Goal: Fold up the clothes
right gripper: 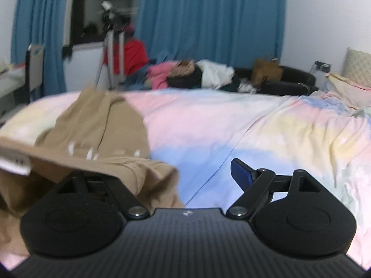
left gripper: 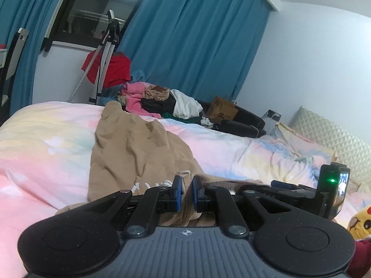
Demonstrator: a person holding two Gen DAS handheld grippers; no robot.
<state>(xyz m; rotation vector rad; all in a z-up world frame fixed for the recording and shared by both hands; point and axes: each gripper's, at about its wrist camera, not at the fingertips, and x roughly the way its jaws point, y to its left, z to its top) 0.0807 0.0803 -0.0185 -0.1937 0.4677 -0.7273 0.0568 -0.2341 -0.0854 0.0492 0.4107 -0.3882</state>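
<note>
Tan trousers (left gripper: 139,148) lie stretched across the pastel duvet (left gripper: 231,148), legs pointing toward the far edge. My left gripper (left gripper: 187,191) is shut on the trousers' near waistband, with tan cloth pinched between the blue pads (left gripper: 177,190). In the right wrist view the same trousers (right gripper: 102,125) lie at the left, waistband lifted and draped over the left finger of my right gripper (right gripper: 183,173), hiding it. That gripper stands open, and its blue right finger (right gripper: 241,173) is bare above the duvet (right gripper: 266,134). The right gripper's body (left gripper: 301,190) also shows just right of my left one.
A pile of mixed clothes (left gripper: 160,102) lies beyond the bed's far edge, by a black sofa (left gripper: 243,118) holding a brown paper bag (left gripper: 222,111). A tripod (left gripper: 104,53) with a red garment (left gripper: 113,69) stands before blue curtains. Pillows (left gripper: 324,134) and a yellow plush toy (left gripper: 361,222) are right.
</note>
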